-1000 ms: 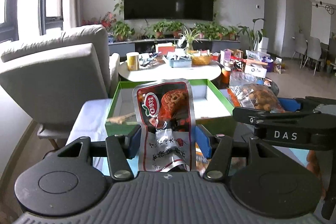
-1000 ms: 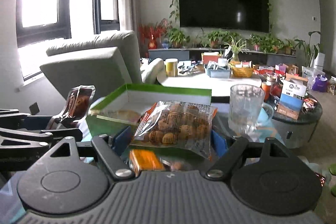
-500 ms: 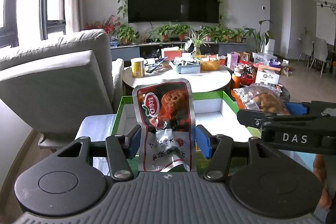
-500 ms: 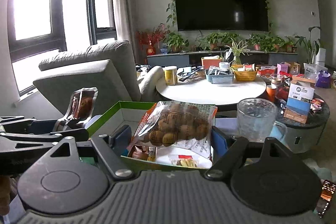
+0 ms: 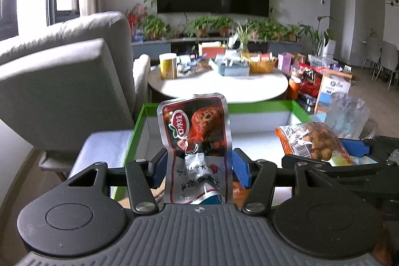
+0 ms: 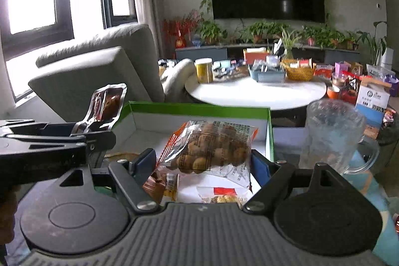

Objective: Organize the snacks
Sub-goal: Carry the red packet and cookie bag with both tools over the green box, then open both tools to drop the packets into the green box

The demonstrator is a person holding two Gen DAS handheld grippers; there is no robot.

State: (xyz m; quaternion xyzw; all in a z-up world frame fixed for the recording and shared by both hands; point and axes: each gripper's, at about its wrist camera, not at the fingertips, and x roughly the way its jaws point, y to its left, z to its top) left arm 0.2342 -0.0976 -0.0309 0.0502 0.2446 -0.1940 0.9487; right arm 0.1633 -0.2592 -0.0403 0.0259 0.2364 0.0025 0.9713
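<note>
Two snack packets hang in the air over a green-rimmed box [image 5: 261, 107], one in each pair of tongs. At the centre of the left wrist view, the left tongs [image 5: 198, 166] are closed on the lower half of a foil pouch [image 5: 197, 141] printed with a red logo and a picture of braised meat. The pouch stands upright, its long axis vertical, its sealed top edge toward the upper middle of the frame and its printed face toward the camera. It looks light and thin, and the foil is creased where the blue pads press it. Such film is probably slick, so a hold across the flat lower panel seems the safer one.

In the right wrist view, the right tongs [image 6: 203, 162] grip a clear bag of round brown snacks [image 6: 212, 148] at the centre of the frame. The bag lies nearly flat, its long axis running left to right, its orange sealed end toward the left. It appears soft and puffy, and its contents are likely brittle, so a gentle pinch near a seam would suit it.

Beneath it, other small packets [image 6: 219, 195] lie on the box's white floor. A glass mug [image 6: 334, 138] stands just right of the box, near enough to be knocked by a careless move.
</note>
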